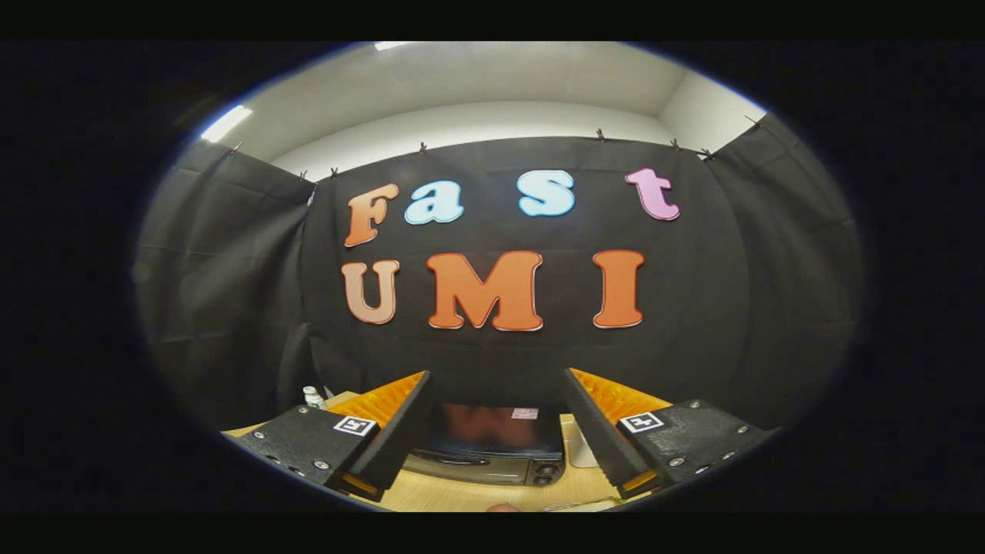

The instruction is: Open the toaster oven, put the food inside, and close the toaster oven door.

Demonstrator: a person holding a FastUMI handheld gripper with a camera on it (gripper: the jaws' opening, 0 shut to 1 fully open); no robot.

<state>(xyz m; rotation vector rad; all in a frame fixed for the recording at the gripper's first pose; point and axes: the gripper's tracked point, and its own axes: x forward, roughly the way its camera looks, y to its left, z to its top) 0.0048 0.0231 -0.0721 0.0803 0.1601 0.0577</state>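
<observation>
- Fingers of our hand-held gripper [492,431] stand spread wide apart, with nothing held between them and nothing touching either one.
- We see the toaster oven [486,454] through the gap between the two fingers, beyond their tips and lower down, well apart from them.
- We see the oven sitting on a light wooden tabletop [462,496], its back close to the black cloth wall of the booth.
- Its door [492,429] looks closed to us: the dark glass front stands upright and reflects a blurred reddish shape, and a handle bar runs across the front below the glass.
- We make out two round knobs [548,473] at the lower right of the oven's front.
- We spot a small white bottle with a green cap [313,397] standing on the tabletop beyond the left finger, near the cloth.
- We notice a pale upright object [582,446] just to the right of the oven, partly hidden by the right finger; we cannot tell what it is.
- We cannot pick out the food for certain from here.
</observation>
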